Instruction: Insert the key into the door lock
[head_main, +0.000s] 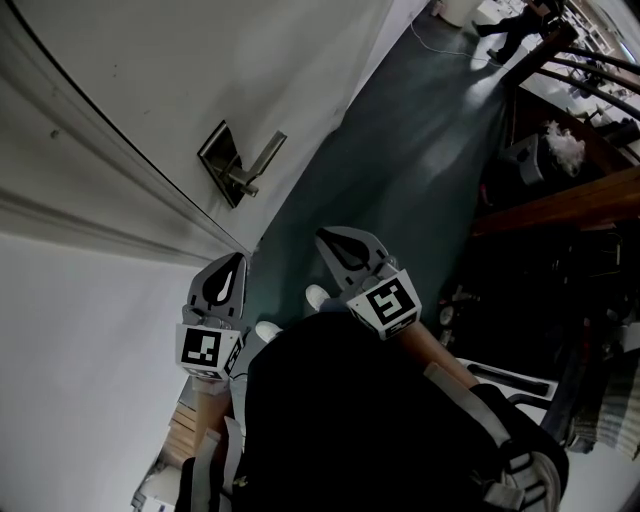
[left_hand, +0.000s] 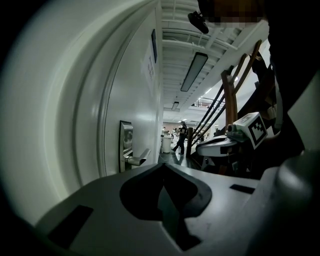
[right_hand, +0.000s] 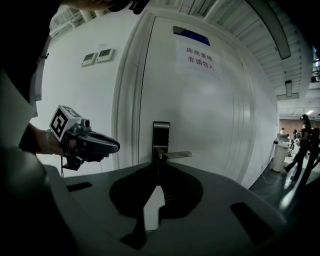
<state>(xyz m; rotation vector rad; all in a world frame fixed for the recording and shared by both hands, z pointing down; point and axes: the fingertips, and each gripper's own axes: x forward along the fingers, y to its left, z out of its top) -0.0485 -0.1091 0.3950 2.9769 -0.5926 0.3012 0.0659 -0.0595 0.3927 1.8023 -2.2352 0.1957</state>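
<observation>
While left gripper (head_main: 236, 264) and right gripper (head_main: 325, 238) hover, their jaws touch.

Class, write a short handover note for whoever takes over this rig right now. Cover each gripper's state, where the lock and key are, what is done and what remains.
Left gripper: jaws together, nothing between them, held short of the door.
Right gripper: jaws together, pointed at the lock plate with its lever handle, not touching it.
Key: not visible in any view.
Done: nothing at the lock yet.
Left: locate the key, grip it, probably with the right gripper, and insert it into the lock.
</observation>
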